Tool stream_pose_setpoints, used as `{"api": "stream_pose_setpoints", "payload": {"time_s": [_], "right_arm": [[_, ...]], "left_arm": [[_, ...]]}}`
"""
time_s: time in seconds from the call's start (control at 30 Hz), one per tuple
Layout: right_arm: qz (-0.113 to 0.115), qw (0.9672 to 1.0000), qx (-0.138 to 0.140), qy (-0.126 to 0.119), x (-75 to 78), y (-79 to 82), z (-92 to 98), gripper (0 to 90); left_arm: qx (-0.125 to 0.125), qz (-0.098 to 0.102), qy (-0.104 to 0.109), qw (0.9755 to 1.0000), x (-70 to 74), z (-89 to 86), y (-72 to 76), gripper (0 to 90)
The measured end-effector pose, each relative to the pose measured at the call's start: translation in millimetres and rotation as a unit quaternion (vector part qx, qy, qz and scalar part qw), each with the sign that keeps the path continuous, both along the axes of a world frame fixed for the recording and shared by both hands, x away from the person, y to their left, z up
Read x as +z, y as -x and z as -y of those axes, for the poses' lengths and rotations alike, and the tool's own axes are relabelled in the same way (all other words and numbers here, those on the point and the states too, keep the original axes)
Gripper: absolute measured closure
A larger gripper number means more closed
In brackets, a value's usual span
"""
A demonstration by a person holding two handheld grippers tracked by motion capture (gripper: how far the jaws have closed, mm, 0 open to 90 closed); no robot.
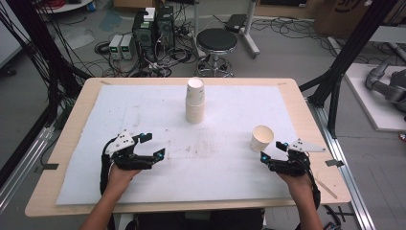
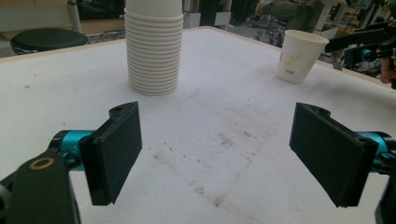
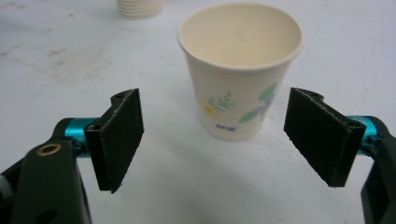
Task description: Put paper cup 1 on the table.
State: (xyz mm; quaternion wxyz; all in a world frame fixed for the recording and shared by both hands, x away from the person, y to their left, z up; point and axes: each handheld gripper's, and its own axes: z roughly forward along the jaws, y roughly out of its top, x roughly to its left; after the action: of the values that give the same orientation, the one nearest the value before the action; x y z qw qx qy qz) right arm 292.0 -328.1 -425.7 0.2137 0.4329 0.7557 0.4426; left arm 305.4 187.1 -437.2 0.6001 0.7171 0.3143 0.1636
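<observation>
Two hand-held grippers gaping wide, empty, single paper cup (image 3: 240,70) upright just beyond right jaws, near mat edge.

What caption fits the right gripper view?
Open right gripper facing an upright paper cup on the white mat.

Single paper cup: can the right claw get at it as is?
Probably yes. The right claw is open and faces the single paper cup, which stands upright just beyond the pads with bare white mat between.
</observation>
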Motion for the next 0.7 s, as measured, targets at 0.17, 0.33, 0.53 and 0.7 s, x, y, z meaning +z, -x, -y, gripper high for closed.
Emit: {"api": "stream_pose_setpoints", "payload": {"time_s": [0.17,0.33,0.53,0.7], "right_arm": [[0.03,0.9994,0.018,0.001,10.0,9.3,-5.5,20.4],[0.048,0.9984,0.029,-0.003,18.2,14.1,-10.6,20.4],[0.069,0.9968,0.039,-0.009,29.1,17.7,-16.0,20.4],[0.08,0.9956,0.047,-0.015,36.2,19.9,-18.0,20.4]], "left_arm": [[0.003,0.001,0.007,1.0,0.9,-2.6,0.8,16.2],[0.009,0.006,0.012,0.9999,0.7,-6.2,1.4,16.2],[0.009,0.016,0.011,0.9998,3.0,-9.4,3.4,16.5],[0.009,0.015,0.011,0.9998,3.8,-10.4,5.2,16.6]]}}
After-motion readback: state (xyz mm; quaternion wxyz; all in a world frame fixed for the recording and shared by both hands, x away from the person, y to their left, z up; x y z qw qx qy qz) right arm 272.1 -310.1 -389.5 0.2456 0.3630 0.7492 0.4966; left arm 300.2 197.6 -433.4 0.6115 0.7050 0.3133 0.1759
